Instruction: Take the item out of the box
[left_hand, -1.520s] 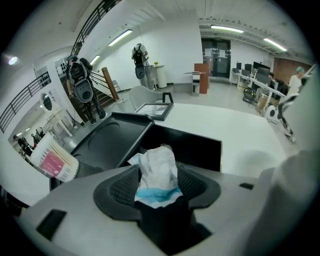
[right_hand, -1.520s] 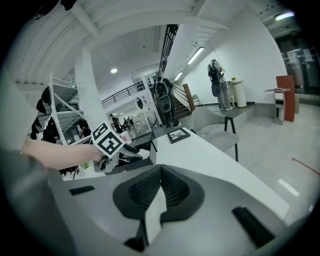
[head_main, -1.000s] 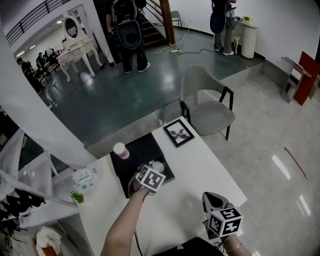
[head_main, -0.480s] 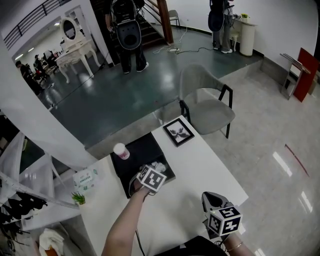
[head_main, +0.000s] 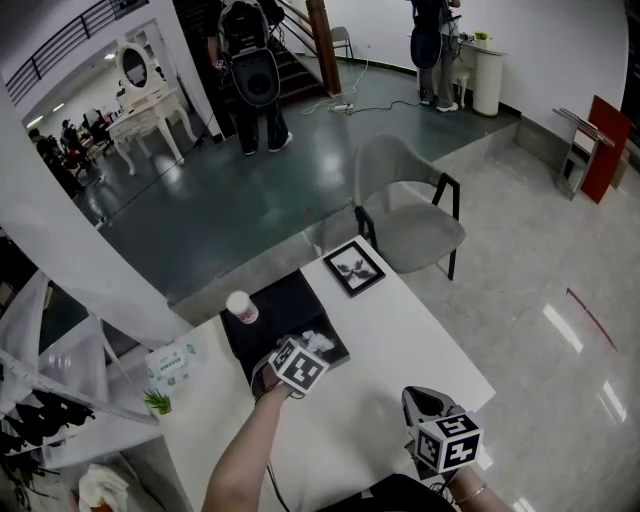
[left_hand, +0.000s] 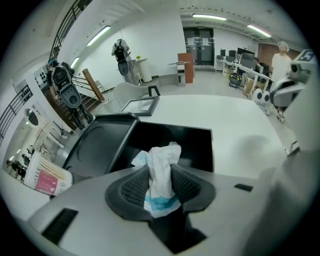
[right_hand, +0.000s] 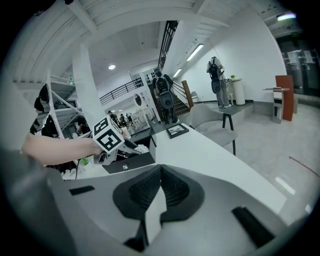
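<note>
Two grippers: left gripper (left_hand: 160, 174) jaws, just closing, pinch crumpled white item (left_hand: 162, 156); right gripper (right_hand: 161, 172) jaws together, empty.
Risk: a thin pinch could slip, dropping the item back into black box (left_hand: 199, 146).

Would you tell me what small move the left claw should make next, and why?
Probably a short lift straight up. The left claw has just been closing and now pinches the crumpled white wrapper, which sits just above the open black box, so raising it should clear the box.
</note>
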